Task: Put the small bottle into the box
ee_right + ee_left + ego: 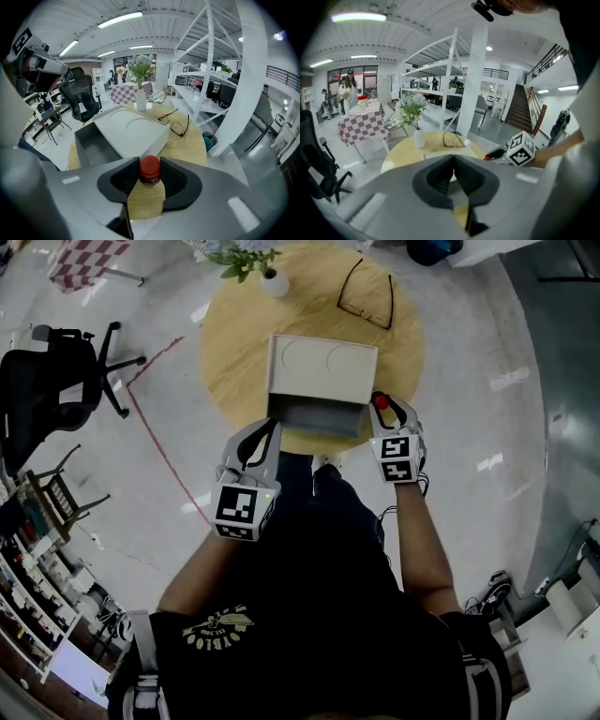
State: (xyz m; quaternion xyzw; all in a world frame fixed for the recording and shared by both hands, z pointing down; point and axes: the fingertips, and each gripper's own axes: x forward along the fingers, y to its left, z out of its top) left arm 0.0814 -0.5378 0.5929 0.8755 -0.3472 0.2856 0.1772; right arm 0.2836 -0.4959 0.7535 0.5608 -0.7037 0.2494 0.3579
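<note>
We see right gripper pinching small red-capped bottle beside open grey box on round wooden table; left gripper has jaws pressed together.

Left gripper — jaws together, nothing between, tilted downward; right gripper — jaws clamped on small bottle cap, pitched steeply down; both held ahead of torso.

Small bottle: red cap up, pinched btwn right gripper jaws, at box's 3 o'clock. Box: white, lid open, grey inside, table's 6 o'clock edge.
</note>
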